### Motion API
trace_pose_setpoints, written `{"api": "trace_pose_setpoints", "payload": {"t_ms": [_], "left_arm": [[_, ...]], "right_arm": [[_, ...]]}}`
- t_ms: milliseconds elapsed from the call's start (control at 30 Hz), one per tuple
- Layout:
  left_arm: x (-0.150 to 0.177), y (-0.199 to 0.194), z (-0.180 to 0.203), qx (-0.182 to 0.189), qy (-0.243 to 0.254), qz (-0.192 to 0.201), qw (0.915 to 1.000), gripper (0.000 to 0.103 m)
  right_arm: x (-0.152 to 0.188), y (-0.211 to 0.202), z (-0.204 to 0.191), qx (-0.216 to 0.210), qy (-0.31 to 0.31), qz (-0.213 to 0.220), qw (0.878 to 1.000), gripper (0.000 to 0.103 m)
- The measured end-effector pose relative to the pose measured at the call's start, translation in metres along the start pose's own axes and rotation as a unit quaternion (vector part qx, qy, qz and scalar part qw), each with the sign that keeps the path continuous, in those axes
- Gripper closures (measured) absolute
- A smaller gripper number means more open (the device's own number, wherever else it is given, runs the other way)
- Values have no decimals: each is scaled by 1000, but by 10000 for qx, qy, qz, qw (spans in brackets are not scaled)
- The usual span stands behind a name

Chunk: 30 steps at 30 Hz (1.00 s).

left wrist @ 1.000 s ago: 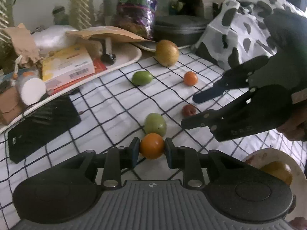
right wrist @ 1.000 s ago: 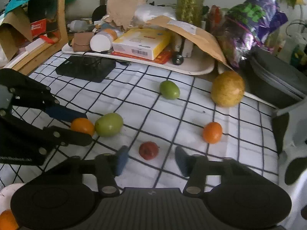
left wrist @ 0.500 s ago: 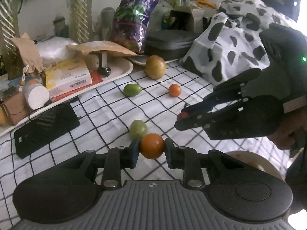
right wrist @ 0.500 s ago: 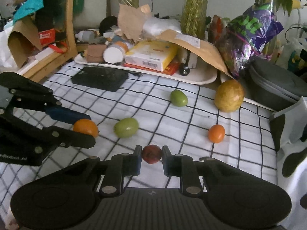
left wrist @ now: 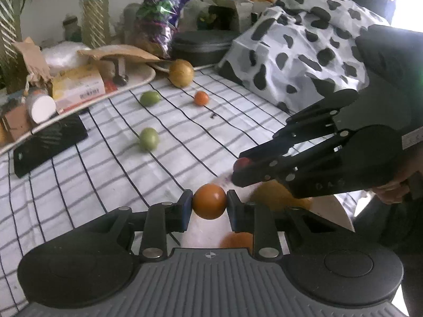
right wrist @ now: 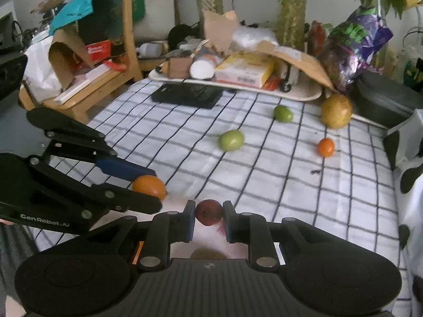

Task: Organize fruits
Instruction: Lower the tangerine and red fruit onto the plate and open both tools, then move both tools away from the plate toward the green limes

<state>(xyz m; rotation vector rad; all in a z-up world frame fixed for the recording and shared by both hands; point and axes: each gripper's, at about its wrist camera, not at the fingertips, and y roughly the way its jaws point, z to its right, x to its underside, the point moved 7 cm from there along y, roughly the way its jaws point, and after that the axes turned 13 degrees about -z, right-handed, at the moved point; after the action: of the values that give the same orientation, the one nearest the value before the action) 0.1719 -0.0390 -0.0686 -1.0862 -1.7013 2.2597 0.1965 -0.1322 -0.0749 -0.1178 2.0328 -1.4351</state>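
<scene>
My left gripper (left wrist: 209, 206) is shut on an orange fruit (left wrist: 209, 205) and holds it over the near edge of a pale plate (left wrist: 335, 208). My right gripper (right wrist: 209, 215) is shut on a small dark red fruit (right wrist: 208, 212), also above the plate (right wrist: 182, 203); it shows from the side in the left wrist view (left wrist: 238, 167). The plate holds orange fruits (left wrist: 236, 240), partly hidden. On the checked cloth lie two green fruits (right wrist: 231, 140) (right wrist: 283, 113), a small orange fruit (right wrist: 325, 147) and a large yellow fruit (right wrist: 336, 111).
A black phone (right wrist: 189, 95) lies at the cloth's far left. A cluttered white tray (right wrist: 304, 93) with boxes stands behind it. A black case (right wrist: 386, 103) and a cow-print cloth (left wrist: 304, 42) lie at the right. A wooden stool (right wrist: 87, 89) stands left of the table.
Both grippers have lifted their fruits off the cloth and drawn back toward the plate at the near edge. The right gripper shut on the red fruit about half a second ago.
</scene>
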Motion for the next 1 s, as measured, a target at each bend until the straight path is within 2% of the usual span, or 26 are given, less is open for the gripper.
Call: {"api": "trace_pose_setpoints", "payload": {"t_ms": [133,200,233,267,300,367,533,700,767,900,1000], "left_arm": [[4,2,4,-82,38,-36,10000,75],[4,1,5,-128,34,-12,9999,75],[4,1,4,-147,11,-13,9999,74],[4,1,4,-180,-7,-6,9998,63],[4,-1,4,-214,-15,16,9998,47],[3,-5,5,-305,-5,131,9994,37],[4,-12,3,-418,-119,193,9989,37],[5,-20,-3,-518,-321,283,9977,37],[6,-21,-4,-572,-376,302,9972,37],[5,-22,-4,-633,-400,302,9967,37],[4,-20,-6,-703,-437,306,9961,37]], "right_arm": [[6,2,-5,-79,8,-109,9999,80],[8,2,-5,-45,22,-114,9999,74],[8,1,-5,-26,29,-96,9999,66],[9,-1,-4,-4,28,-66,10000,59],[9,-2,-4,16,25,-36,10000,57],[10,-4,-4,23,33,-19,10000,55],[15,-8,-1,197,75,6,9998,48],[18,-17,6,394,264,153,9988,26],[19,-20,9,546,316,226,9978,11],[21,-22,12,723,384,276,9963,5],[21,-22,16,1013,367,299,9937,0]]}}
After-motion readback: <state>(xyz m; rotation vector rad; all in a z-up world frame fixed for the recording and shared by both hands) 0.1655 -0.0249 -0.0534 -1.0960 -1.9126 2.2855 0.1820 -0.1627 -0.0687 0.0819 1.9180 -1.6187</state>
